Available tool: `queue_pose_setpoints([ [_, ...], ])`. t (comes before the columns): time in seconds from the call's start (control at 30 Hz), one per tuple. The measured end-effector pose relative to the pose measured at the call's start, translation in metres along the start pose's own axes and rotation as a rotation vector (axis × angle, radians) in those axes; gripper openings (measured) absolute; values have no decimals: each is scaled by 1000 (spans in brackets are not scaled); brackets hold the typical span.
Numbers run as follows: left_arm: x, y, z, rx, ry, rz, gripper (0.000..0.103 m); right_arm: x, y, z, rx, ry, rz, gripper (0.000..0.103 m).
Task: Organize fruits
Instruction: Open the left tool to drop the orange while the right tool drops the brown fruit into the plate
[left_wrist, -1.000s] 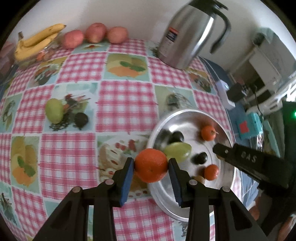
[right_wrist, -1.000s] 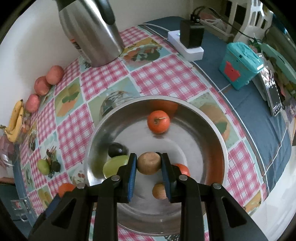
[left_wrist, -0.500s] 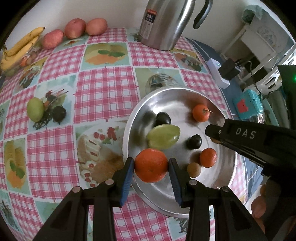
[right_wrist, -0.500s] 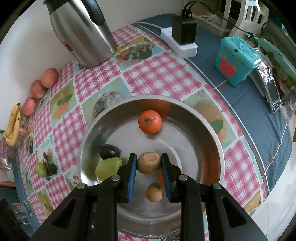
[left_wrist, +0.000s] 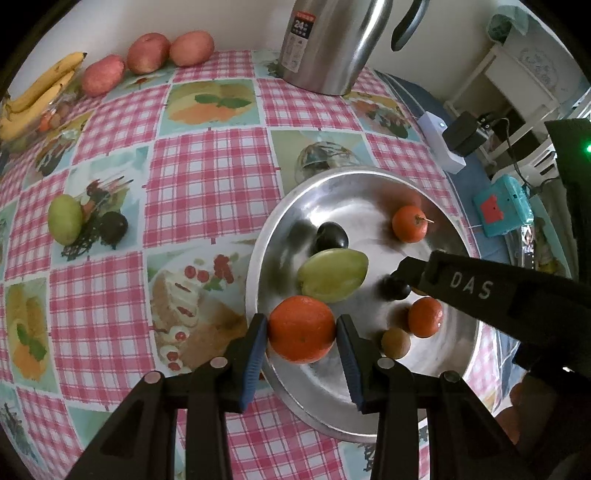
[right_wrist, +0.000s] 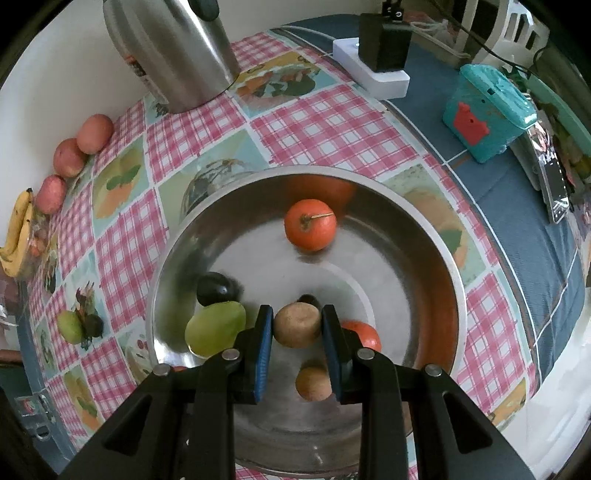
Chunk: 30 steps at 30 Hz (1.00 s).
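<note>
My left gripper (left_wrist: 301, 330) is shut on a large orange (left_wrist: 301, 328) and holds it over the near left rim of the steel bowl (left_wrist: 369, 413). My right gripper (right_wrist: 297, 325) is shut on a small brown fruit (right_wrist: 297, 325) above the bowl (right_wrist: 447, 251). In the bowl lie a green mango (left_wrist: 332, 275), two dark plums (left_wrist: 330, 236), two small oranges (left_wrist: 409, 223) and another brown fruit (left_wrist: 395, 342). A green fruit (left_wrist: 65, 219) and a dark fruit (left_wrist: 113, 228) lie on the checked cloth at the left.
A steel thermos jug (left_wrist: 332, 44) stands at the back. Three red apples (left_wrist: 147, 57) and bananas (left_wrist: 37, 92) lie along the far left wall. A white power strip with a black adapter (right_wrist: 380, 62) and a teal box (right_wrist: 487, 110) sit right of the bowl.
The left gripper has carried the orange rightward from the cloth to above the bowl's rim. The right gripper holds the brown fruit nearly still over the bowl.
</note>
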<state>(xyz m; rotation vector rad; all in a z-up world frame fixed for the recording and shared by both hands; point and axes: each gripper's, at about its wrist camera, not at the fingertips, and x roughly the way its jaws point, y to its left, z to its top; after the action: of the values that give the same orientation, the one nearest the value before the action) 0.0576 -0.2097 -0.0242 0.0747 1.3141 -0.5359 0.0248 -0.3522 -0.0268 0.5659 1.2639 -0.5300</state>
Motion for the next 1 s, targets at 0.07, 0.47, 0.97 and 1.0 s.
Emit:
queue_pose_setpoints([
  [0.07, 2, 0, 0, 4, 5, -3, 42, 0, 2, 0, -9, -1, -2, 28],
  [0.47, -3, -5, 1, 19, -16, -14, 55, -9, 10, 1, -46, -38, 3, 28],
  [0.97, -23, 36, 8, -126, -58, -14, 63, -21, 19, -1, -88, -76, 2, 28],
  [1.0, -24, 42, 8, -144, -60, -13, 63, -22, 19, -2, -93, -75, -1, 28],
])
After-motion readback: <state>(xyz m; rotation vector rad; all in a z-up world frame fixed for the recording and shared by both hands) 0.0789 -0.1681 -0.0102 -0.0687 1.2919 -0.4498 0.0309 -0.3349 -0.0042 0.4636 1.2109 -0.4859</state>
